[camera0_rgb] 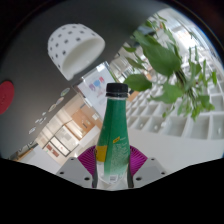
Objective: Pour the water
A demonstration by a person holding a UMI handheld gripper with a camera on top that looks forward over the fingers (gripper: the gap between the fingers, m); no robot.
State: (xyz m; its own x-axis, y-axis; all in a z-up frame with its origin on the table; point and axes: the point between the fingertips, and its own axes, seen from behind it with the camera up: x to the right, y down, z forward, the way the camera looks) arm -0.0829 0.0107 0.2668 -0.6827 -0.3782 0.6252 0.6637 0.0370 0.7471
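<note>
Against ceiling and foliage (pixel 170 60), the gripper (pixel 113 160) has both fingers clamped on the capped green bottle (pixel 115 135), held upright, presumably to prevent spillage before pouring.

Bright, even daylight fills the scene, strongest toward 1 and 2 o'clock, where pale surfaces behind the plant (pixel 170 60) wash out almost to white. The wide lens bends straight lines hard, worst at the rim. The green bottle (pixel 116 135) at 6 o'clock is fairly sharp, with a soft glare on its label. The white dotted cup (pixel 73 45) at 11 o'clock shows gentle shading underneath.
</note>
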